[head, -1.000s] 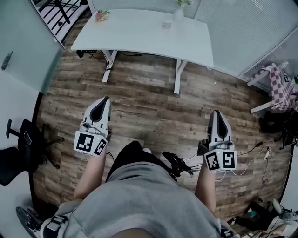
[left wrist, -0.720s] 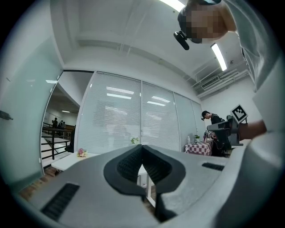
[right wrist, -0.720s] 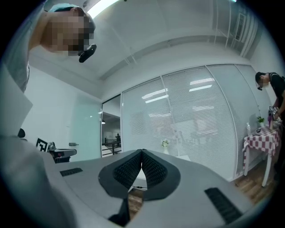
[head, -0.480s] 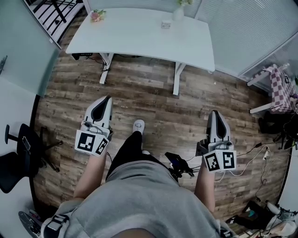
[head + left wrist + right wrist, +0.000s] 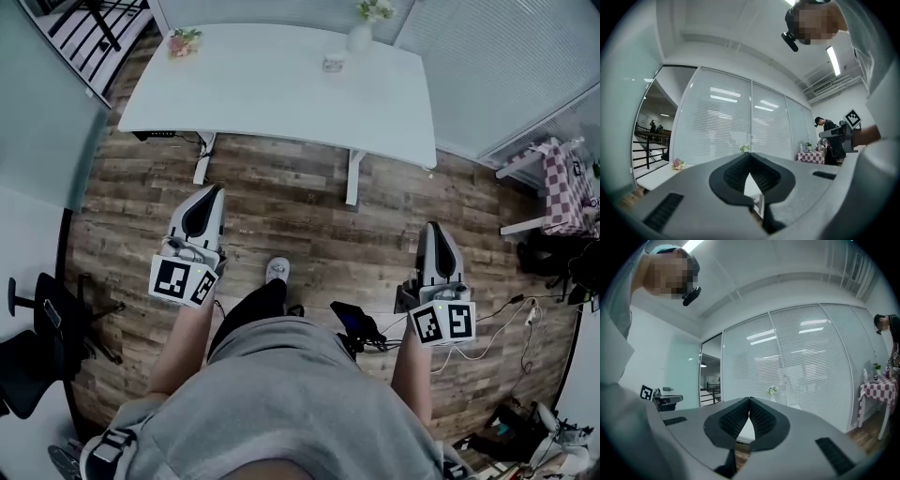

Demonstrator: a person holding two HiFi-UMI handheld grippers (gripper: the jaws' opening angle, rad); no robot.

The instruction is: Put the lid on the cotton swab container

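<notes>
- We hold the left claw [image 5: 215, 192] closed, tips together, nothing between them.
- Our right claw [image 5: 433, 228] is likewise closed and empty.
- The cotton swab container [image 5: 333, 64] stands on the bench [image 5: 262, 94], near the vase [image 5: 360, 37], well apart from both claws.

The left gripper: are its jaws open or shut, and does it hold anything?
Shut and empty: the left gripper shows its jaw tips touching, with nothing between them.

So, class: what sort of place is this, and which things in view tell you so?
Most likely an office: a white desk on wood-plank flooring, walls of slatted blinds behind it, and a black office chair at the side.
</notes>
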